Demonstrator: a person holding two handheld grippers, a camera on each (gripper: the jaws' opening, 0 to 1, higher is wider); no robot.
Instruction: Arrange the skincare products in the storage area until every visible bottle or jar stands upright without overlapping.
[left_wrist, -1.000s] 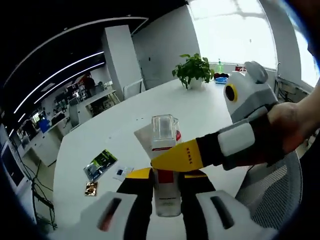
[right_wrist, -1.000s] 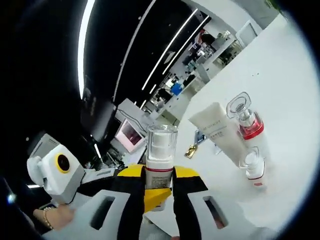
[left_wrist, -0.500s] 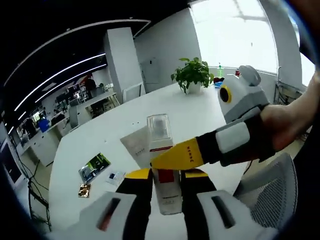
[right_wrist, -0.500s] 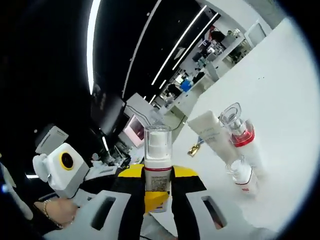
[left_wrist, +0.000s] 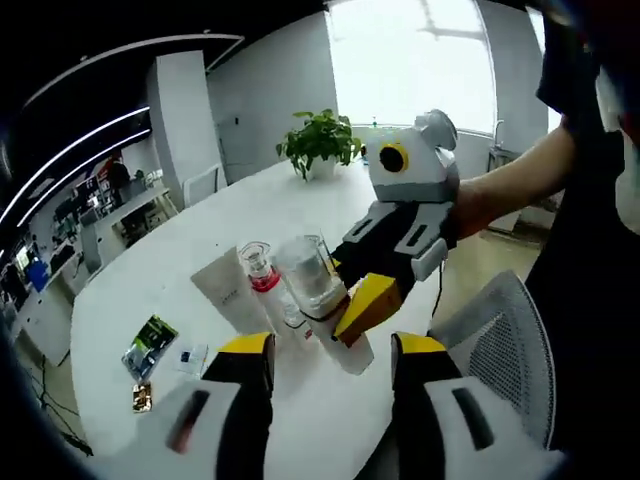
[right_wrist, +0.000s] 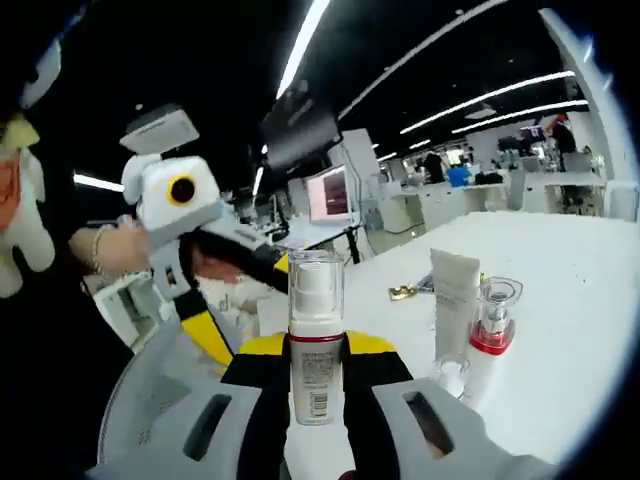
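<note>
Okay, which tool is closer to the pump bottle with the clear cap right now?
Right. The right tool is clamped on the pump bottle. The left tool stands open, the bottle beyond its tips.

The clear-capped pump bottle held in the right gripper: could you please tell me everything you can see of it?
The pump bottle has a clear cylindrical cap over a white pump head, a red band beneath, and a pale body with small print and a barcode. It looks like plastic. It stands upright along the right gripper, whose jaws clamp its lower body on both sides. In the left gripper view it appears tilted above the white table, near a red-collared bottle and a white tube. The left gripper is open, apart from it.
</note>
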